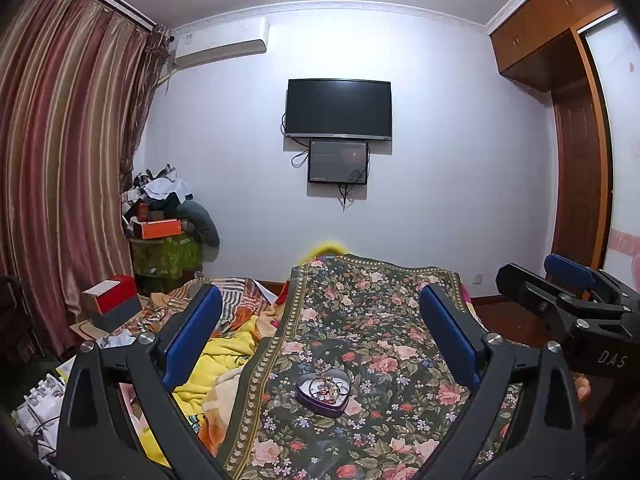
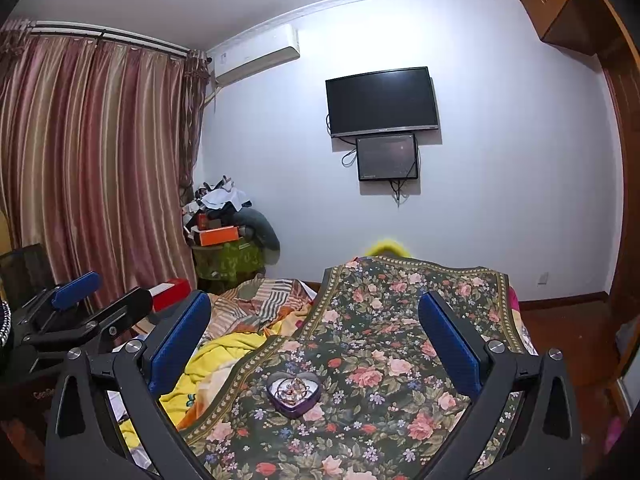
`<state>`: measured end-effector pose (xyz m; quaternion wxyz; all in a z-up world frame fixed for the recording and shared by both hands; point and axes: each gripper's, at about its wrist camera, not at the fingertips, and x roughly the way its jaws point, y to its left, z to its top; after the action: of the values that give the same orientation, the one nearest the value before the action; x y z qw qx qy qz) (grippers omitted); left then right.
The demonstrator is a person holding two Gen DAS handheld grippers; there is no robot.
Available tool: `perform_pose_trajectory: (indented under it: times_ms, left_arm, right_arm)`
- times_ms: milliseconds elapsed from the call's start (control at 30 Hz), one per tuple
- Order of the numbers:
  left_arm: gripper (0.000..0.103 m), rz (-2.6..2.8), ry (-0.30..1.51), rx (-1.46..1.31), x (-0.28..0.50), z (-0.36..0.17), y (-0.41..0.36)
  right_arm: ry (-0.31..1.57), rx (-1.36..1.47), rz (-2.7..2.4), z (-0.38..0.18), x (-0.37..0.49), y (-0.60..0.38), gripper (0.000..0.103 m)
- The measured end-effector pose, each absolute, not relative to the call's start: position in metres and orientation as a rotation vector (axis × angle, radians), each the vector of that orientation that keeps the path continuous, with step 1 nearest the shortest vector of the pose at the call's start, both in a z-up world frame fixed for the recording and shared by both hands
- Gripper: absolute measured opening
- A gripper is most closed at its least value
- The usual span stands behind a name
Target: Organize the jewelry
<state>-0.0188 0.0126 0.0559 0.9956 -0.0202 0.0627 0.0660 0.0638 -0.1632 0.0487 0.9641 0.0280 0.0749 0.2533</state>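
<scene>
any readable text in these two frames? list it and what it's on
"DAS": white letters on the black body of the right gripper, seen in the left wrist view.
Faint lettering on the dark body of the left gripper, at the left edge of the right wrist view: too dim to read.
Maker's mark on the lower bezel of the wall TV: too small to read.
Label on the air conditioner: too small to read.

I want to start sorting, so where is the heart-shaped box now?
In both wrist views the heart-shaped box sits low and centre on the floral cloth, just right of the yellow blanket.
</scene>
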Motion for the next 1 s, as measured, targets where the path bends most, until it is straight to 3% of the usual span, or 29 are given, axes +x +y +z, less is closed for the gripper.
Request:
perform_pose_trajectory:
  times_ms: [1000]
  left_arm:
    - [0.103, 0.141, 0.162, -0.082, -0.0093, 0.0492, 0.0186]
  right_arm:
    - [0.179, 0.048, 0.507, 0.0485, 0.0655, -0.1668, 0.103]
